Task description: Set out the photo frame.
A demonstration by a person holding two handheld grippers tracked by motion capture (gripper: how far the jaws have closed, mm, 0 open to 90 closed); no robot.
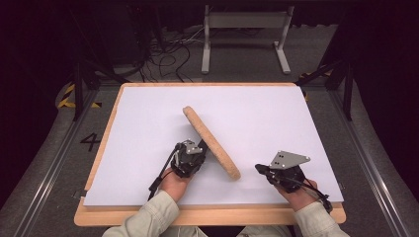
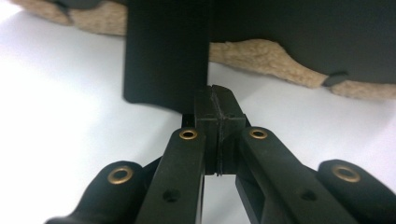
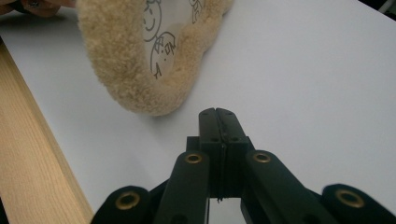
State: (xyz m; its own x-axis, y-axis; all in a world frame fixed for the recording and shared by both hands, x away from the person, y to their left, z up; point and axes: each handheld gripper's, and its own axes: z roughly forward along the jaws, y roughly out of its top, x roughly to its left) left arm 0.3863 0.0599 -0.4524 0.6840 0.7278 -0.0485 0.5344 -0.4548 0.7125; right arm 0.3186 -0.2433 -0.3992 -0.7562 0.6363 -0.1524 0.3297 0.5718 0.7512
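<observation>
Left gripper [image 1: 198,150] jaws pressed together, probably pinching the fleecy pad's [image 1: 211,142] edge, pad tilted up off the white sheet [image 1: 276,118]. Right gripper [image 1: 260,169] closed, empty, just beside the pad.

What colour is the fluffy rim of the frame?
Beige, round the frame's printed cartoon faces; the right gripper view shows it best.

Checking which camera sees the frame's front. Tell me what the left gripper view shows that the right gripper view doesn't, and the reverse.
Left gripper view: the frame's black back and its stand flap. Right gripper view: the cartoon faces on its front, and the wooden table edge. Both: the beige fluffy rim, the white sheet, and a pair of shut black jaws at the bottom.
</observation>
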